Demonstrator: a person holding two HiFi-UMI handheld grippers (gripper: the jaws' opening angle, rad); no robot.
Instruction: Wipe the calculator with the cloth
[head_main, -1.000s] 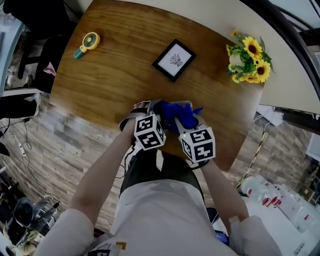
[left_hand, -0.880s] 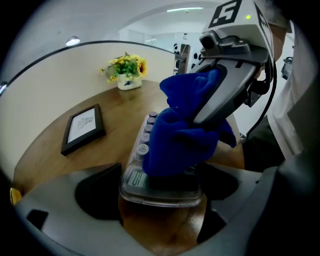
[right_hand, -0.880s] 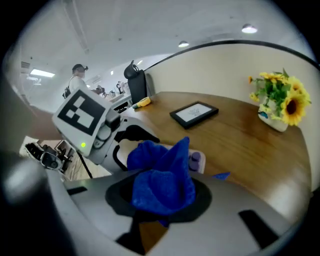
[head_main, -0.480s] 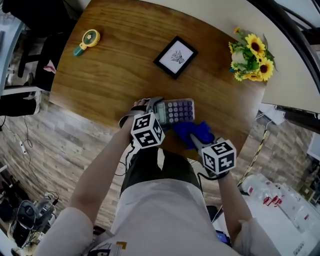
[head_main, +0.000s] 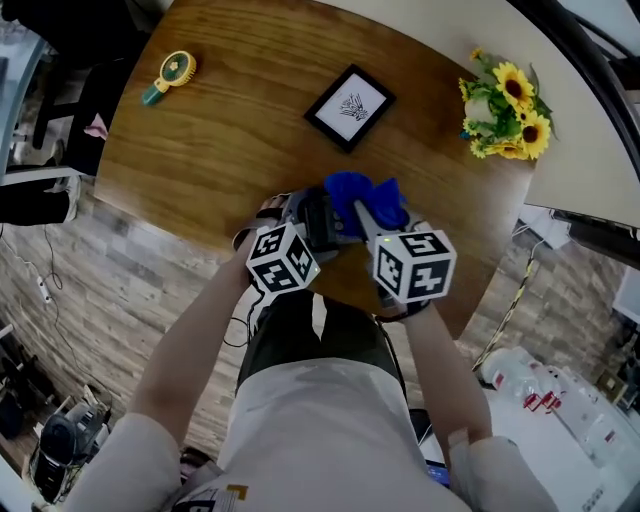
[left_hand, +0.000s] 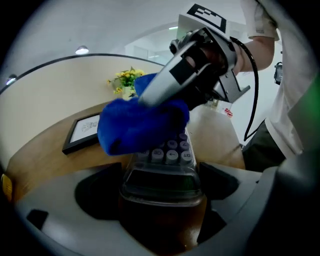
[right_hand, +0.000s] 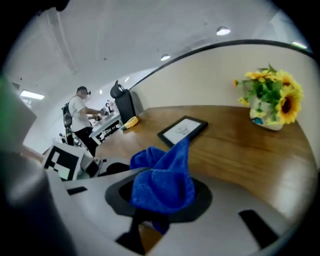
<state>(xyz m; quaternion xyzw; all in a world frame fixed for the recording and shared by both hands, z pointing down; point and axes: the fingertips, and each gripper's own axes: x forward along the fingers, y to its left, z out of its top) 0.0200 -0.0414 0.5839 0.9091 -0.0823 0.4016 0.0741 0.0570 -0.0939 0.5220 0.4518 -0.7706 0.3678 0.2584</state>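
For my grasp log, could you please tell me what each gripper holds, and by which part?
The left gripper holds the calculator by its display end. The right gripper holds the blue cloth by a bunched part.

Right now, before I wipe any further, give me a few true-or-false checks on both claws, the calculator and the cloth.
1. The left claw is shut on the calculator. True.
2. The right claw is empty. False: it is shut on the blue cloth.
3. The cloth covers part of the calculator's keypad. True.
4. The picture frame lies under the calculator. False: it lies apart from it, farther out on the table.
5. The sunflowers stand at the table's left side. False: they stand at its far right.
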